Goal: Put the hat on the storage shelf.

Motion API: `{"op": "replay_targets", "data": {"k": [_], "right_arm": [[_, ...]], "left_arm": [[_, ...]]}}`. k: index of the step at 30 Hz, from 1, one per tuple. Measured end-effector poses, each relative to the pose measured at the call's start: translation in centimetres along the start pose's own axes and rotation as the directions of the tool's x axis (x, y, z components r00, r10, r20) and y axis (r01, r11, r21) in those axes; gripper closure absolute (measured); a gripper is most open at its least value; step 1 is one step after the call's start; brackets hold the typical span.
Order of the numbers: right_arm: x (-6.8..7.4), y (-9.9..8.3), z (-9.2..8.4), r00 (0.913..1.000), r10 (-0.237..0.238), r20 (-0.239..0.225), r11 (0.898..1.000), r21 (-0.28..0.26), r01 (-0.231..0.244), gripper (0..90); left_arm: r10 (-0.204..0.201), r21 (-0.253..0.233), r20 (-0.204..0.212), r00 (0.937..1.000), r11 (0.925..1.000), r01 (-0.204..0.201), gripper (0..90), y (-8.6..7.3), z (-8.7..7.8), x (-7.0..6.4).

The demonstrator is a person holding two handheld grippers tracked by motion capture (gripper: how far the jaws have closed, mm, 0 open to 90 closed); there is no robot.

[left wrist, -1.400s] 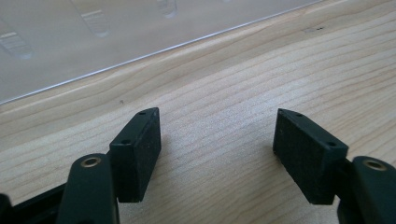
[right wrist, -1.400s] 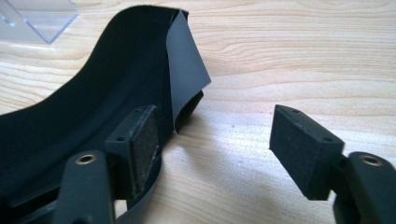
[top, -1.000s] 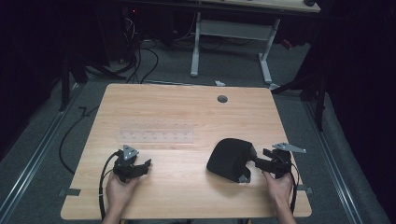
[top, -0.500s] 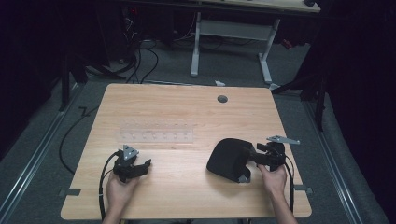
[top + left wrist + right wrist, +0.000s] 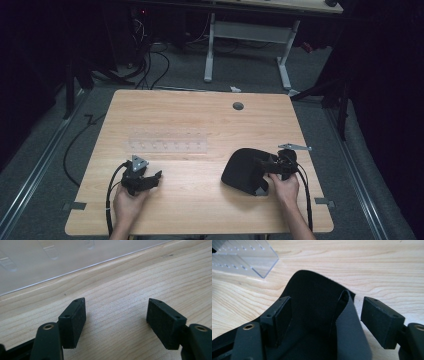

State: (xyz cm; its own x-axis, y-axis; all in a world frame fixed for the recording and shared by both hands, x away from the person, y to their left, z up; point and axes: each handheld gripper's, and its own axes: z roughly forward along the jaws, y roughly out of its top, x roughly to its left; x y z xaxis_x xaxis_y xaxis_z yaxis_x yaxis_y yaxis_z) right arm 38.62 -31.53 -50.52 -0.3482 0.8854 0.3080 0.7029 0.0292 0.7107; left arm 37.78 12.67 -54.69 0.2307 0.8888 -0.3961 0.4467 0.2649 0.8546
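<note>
A black soft pouch (image 5: 244,170) lies on the wooden table (image 5: 200,117) at the front right. My right gripper (image 5: 263,164) reaches into its right edge. In the right gripper view the pouch's raised fold (image 5: 347,315) stands between the jaws of this gripper (image 5: 332,317); the jaws have just been opening, and the pads (image 5: 383,320) stand apart from the fabric. My left gripper (image 5: 151,180) rests at the front left, open over bare wood (image 5: 116,320), with nothing between its pads (image 5: 73,321).
A clear plastic rack (image 5: 167,141) with rows of small holes lies mid-table, just beyond the left gripper (image 5: 50,260) and left of the pouch (image 5: 244,257). A round cable hole (image 5: 238,106) sits near the far edge. Cables trail off the front edge.
My right hand has moved left, bringing its jaws over the pouch's right edge. The left hand has kept still.
</note>
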Motion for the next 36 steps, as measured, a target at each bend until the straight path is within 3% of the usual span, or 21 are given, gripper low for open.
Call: {"op": "replay_targets", "data": {"k": [8,22,25,28,36], "right_arm": [[-0.4,-0.4,1.5,0.9992,0.022,-0.033,0.999,0.037,-0.021,30.4],[-0.7,-0.9,1.5,0.9955,0.039,-0.087,0.999,0.032,-0.036,48.6],[-0.9,-1.0,1.2,0.9941,0.029,-0.105,0.999,0.022,-0.027,55.8],[-0.6,-1.1,0.3,0.9925,-0.008,-0.122,1.000,0.001,0.009,65.7],[-0.2,-1.4,-1.0,0.9847,-0.046,-0.168,0.999,0.001,0.047,80.2]], "left_arm": [[0.000,0.000,0.000,1.0000,1.0000,0.000,32.3,0.0,0.0,0.0],[0.000,0.001,-0.001,1.0000,1.0000,0.000,31.9,0.0,0.0,0.0],[0.000,0.001,-0.001,1.0000,1.0000,0.000,31.9,0.0,0.0,0.0],[0.001,0.002,0.000,1.0000,1.0000,-0.001,31.7,0.0,0.0,0.0],[0.001,0.002,0.000,1.0000,1.0000,-0.001,31.6,0.0,0.0,0.0]]}}
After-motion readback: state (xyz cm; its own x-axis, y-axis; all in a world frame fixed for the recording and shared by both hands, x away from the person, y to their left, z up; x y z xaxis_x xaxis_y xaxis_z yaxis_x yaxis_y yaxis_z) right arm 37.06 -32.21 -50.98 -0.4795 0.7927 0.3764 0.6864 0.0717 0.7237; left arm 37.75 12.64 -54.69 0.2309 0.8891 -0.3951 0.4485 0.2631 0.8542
